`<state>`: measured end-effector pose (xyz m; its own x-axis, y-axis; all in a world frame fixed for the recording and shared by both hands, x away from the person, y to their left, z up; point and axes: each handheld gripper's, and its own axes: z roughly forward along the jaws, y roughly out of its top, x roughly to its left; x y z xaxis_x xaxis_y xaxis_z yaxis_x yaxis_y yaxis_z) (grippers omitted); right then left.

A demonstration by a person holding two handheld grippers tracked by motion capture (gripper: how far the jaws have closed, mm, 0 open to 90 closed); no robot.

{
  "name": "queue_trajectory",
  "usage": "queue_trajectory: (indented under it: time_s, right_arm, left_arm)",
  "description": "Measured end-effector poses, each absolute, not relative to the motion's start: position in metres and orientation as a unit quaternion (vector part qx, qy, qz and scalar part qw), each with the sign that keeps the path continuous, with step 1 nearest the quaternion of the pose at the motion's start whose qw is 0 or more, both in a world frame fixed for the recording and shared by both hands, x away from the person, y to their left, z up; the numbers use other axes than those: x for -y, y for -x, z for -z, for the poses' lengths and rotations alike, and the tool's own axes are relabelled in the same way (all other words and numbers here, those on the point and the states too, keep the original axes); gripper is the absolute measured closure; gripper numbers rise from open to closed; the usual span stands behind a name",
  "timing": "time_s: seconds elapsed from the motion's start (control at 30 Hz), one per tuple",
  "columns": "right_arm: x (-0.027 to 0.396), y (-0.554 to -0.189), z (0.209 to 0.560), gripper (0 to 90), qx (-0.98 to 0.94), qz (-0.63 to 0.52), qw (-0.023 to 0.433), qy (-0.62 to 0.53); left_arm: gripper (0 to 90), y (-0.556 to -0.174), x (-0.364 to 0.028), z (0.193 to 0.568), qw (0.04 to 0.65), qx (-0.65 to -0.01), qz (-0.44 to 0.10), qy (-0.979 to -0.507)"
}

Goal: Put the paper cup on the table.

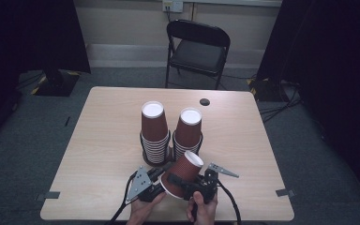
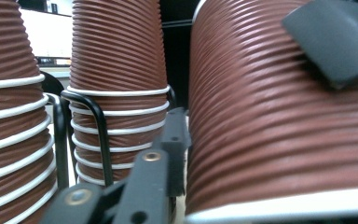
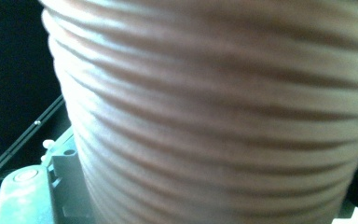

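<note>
A brown ribbed paper cup (image 1: 186,169) hangs tilted over the table's front edge, white base up and to the right. My right gripper (image 1: 183,183) is shut on its wall, and one of its pads (image 2: 335,42) presses on the cup (image 2: 279,130) in the left gripper view. My left gripper (image 1: 162,174) reaches the cup's rim from the left. Its visible finger (image 2: 172,144) lies against the wall, and the other finger is hidden behind it. The same cup (image 3: 214,116) is very close in the right gripper view.
Two stacks of upturned brown cups (image 1: 154,133) (image 1: 189,133) stand in black wire holders (image 2: 100,126) at the middle of the table (image 1: 98,140), just beyond the held cup. A small black disc (image 1: 205,101) lies far right. A folding chair (image 1: 198,47) stands behind the table.
</note>
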<state>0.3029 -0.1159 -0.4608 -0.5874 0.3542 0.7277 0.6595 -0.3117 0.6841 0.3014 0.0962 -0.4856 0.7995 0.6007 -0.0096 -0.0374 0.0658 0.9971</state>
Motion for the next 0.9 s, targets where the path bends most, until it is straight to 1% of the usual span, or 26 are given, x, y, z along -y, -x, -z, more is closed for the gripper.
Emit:
queue_trajectory:
  time_s: [0.23, 0.57, 0.9]
  right_arm:
    - [0.118, -0.305, 0.460, 11.7, 0.575, 0.682, 0.116, 0.437]
    - [0.124, -0.307, 0.455, 11.2, 0.573, 0.684, 0.082, 0.444]
    - [0.135, -0.315, 0.446, 11.7, 0.567, 0.688, 0.053, 0.449]
  left_arm:
    - [82.0, -0.301, -0.097, 0.486, 0.701, -0.220, -0.225, -0.640]
    - [84.6, -0.301, -0.098, 0.487, 0.700, -0.224, -0.213, -0.644]
    - [85.3, -0.299, -0.100, 0.484, 0.689, -0.229, -0.188, -0.662]
